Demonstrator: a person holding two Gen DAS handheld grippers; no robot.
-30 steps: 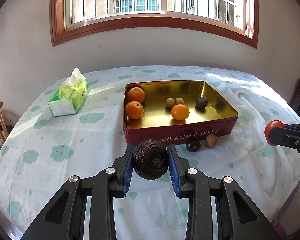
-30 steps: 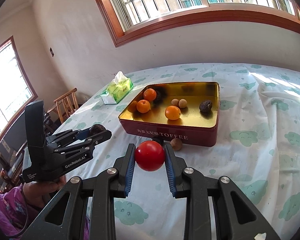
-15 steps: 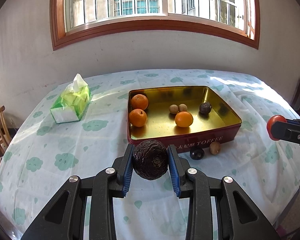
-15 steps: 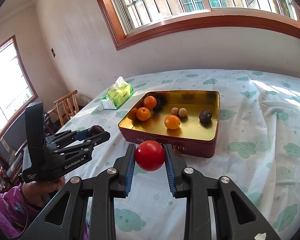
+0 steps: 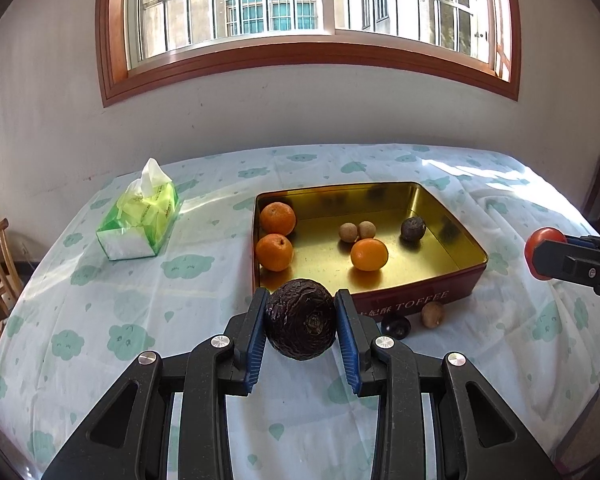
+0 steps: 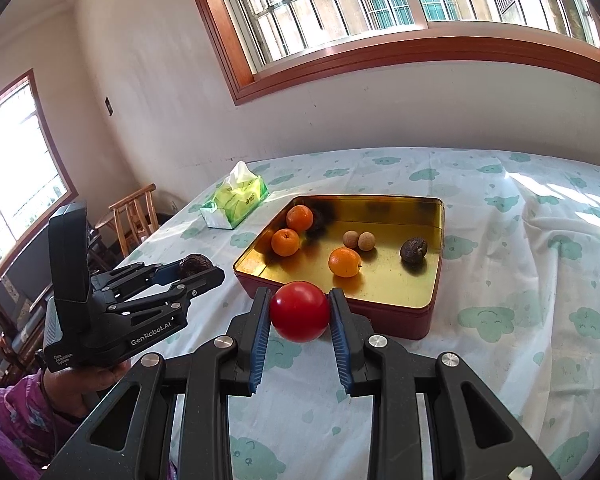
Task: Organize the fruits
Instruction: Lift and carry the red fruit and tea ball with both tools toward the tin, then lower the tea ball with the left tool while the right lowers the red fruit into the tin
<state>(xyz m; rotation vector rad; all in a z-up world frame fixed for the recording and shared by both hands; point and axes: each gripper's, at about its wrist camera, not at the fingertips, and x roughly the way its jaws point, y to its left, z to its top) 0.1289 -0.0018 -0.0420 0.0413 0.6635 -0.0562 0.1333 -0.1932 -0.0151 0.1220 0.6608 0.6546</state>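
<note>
The toffee tin (image 5: 416, 306) was seen lying straight ahead of both hand-held grippers and below them, on the desk (image 5: 100, 304) under its cloud-print cloth, its long near wall turned toward the person. The left hand-held gripper (image 5: 300, 322) was held just short of the tin's near left corner, and its blue pads were closed on a dark wrinkled fruit (image 5: 300, 324) — the fruit was lifted clear of the cloth. The right hand-held gripper (image 6: 299, 312) was poised before the near wall too, nearer the near right corner, clamped on a smooth red fruit (image 6: 299, 311). Neither was clearly the nearer; each was judged to need only a short carry forward over the wall, followed by a lowering and a release. Inside the tin, two oranges (image 5: 277, 219) were seen against the left wall, a third orange (image 5: 369, 255) near the middle, two small tan fruits (image 5: 356, 231) just behind it and a dark fruit (image 5: 413, 229) toward the right wall — the near right part of the floor was bare. Two small fruits, one dark (image 5: 396, 326) and one tan (image 5: 433, 314), lay on the cloth just outside the near wall and were judged yet to be gathered. A tissue pack (image 5: 140, 216) stood well apart, toward the far left corner of the desk.
</note>
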